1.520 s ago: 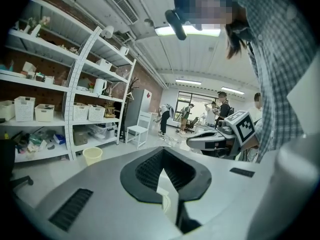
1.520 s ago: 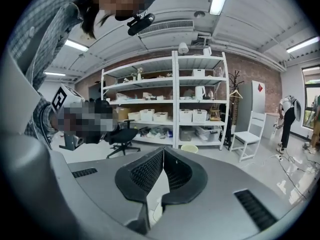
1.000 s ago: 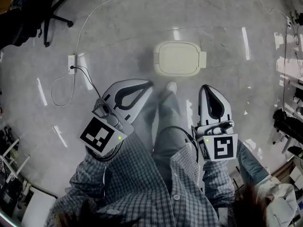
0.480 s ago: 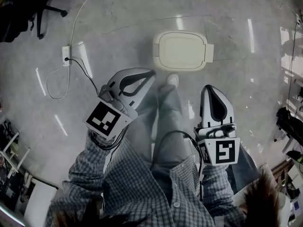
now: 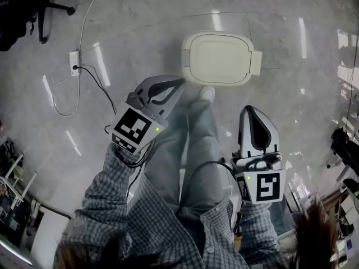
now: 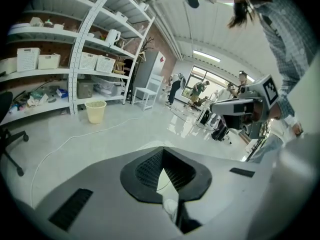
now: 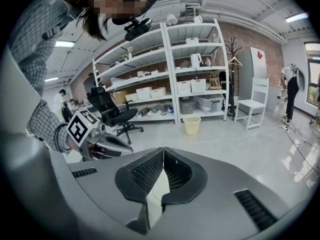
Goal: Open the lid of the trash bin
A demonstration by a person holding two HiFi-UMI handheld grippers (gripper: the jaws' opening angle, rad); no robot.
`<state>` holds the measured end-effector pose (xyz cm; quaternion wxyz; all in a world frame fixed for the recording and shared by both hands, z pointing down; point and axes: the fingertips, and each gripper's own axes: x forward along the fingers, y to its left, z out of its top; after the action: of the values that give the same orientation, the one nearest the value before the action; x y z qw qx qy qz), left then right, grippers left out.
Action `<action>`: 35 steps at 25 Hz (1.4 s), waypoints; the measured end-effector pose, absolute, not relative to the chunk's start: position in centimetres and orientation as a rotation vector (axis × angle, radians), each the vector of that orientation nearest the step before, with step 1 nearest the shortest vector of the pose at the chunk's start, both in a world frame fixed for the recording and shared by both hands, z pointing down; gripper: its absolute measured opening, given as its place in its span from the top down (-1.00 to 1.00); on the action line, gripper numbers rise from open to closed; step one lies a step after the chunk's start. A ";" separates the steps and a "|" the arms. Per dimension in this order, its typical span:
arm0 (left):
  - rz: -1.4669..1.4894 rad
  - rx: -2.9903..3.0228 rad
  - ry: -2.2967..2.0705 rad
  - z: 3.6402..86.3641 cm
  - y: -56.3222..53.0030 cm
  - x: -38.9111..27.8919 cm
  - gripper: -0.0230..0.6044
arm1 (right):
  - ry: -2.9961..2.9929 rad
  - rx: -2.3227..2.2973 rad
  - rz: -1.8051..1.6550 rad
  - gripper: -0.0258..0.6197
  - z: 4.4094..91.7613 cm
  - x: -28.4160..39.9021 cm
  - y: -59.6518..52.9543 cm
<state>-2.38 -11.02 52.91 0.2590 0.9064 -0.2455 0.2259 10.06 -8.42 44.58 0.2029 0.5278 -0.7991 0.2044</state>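
Note:
A white trash bin (image 5: 219,59) with a rounded square lid stands on the grey floor in the head view, its lid down flat. My left gripper (image 5: 178,82) is shut on nothing, its tip just short of the bin's near left corner. My right gripper (image 5: 251,110) is also shut and empty, and sits nearer to me, off the bin's near right side. In the left gripper view the jaws (image 6: 162,151) meet at the tip. The right gripper view shows its jaws (image 7: 163,150) closed too.
The person's shoe (image 5: 205,93) is by the bin's near edge. A power strip (image 5: 74,62) with trailing cable lies to the left, and an office chair (image 5: 33,4) stands at the far left. Shelving (image 7: 190,79) and a yellow wastebasket (image 7: 192,125) stand across the room.
The bin has come closer and larger in the head view as the person stepped toward it. My left gripper moved up toward the bin's near left corner; the right one dropped slightly back.

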 end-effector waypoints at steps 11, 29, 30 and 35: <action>0.683 2.330 -0.776 61.4 -12.5 -3.0 0.91 | -2.212 1.489 0.693 0.86 48.7 10.3 -7.6; 0.869 2.206 -0.769 70.8 -12.1 -1.5 0.91 | -2.184 1.507 0.737 0.86 51.0 12.3 -7.0; 0.889 2.202 -0.763 71.3 -12.1 -1.5 0.91 | -2.183 1.515 0.749 0.86 51.0 12.3 -7.1; 0.972 2.171 -0.741 73.3 -11.9 -1.4 0.91 | -2.175 1.501 0.748 0.86 51.5 12.8 -6.9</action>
<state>-1.44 -11.88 73.27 0.3195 0.8257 -0.2820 0.3696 12.81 -6.95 51.47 0.1963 0.5360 -0.7765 0.2669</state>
